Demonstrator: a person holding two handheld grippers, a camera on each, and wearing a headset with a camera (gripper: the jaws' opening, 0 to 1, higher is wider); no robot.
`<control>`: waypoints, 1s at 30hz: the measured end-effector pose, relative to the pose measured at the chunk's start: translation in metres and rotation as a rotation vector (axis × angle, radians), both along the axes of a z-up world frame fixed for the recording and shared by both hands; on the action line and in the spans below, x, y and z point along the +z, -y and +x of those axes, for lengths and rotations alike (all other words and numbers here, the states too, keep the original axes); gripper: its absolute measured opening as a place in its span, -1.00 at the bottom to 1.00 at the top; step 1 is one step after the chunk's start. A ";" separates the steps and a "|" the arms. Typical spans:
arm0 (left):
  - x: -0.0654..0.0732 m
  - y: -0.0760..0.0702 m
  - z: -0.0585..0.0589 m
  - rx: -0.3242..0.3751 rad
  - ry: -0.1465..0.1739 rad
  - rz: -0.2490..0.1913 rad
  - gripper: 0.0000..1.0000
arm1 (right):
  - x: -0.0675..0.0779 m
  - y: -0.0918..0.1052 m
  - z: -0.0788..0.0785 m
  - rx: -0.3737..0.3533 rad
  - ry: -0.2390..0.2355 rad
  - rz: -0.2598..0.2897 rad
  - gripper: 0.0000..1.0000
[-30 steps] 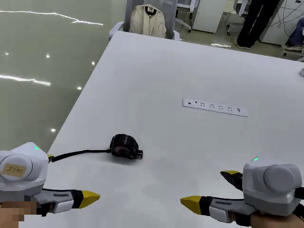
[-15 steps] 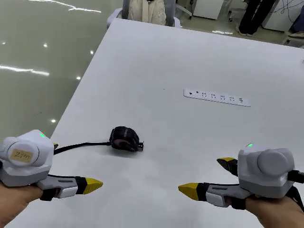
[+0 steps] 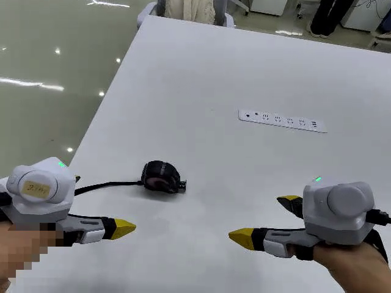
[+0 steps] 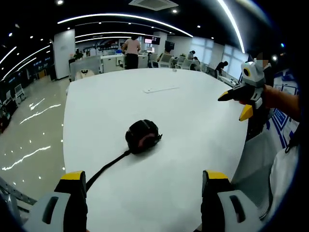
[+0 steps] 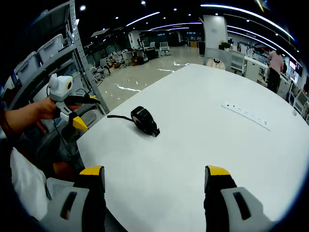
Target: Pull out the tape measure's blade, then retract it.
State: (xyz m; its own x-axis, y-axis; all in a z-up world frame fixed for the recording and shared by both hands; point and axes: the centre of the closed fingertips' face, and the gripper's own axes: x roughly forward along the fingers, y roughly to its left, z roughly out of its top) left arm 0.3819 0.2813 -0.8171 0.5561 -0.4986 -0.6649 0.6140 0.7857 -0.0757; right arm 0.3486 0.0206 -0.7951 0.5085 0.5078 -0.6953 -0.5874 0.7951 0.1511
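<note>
Jaws of the left gripper point(image 4: 144, 178) and right gripper point(image 5: 154, 171) are held spread, with nothing grasped, over the near part of the white tabletop point(image 3: 201, 73). Ahead, closer to the left jaws, the black tape measure point(image 3: 161, 176) is laid, its strap point(image 3: 107, 185) trailed toward them. Beyond, a power strip point(image 3: 282, 121) is seen.

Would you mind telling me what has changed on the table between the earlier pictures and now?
Very little: the left tongs and right tongs seem to have edged slightly towards the tape measure, both open, holding nothing. The rest of the shift is the head camera moving. The tape measure, its black strap and the power strip lie where they were on the table.
</note>
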 end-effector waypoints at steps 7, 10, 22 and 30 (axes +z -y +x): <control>-0.005 0.003 0.005 -0.018 -0.004 0.012 0.93 | -0.003 -0.002 0.005 0.010 -0.004 0.001 0.73; -0.005 0.003 0.006 -0.019 -0.004 0.013 0.92 | -0.003 -0.002 0.005 0.012 -0.004 0.001 0.73; -0.017 0.011 0.018 -0.038 -0.011 0.025 0.87 | -0.015 -0.005 0.021 0.050 -0.015 -0.003 0.72; -0.023 0.013 0.025 -0.050 -0.014 0.035 0.85 | -0.021 -0.008 0.031 0.074 -0.015 -0.008 0.71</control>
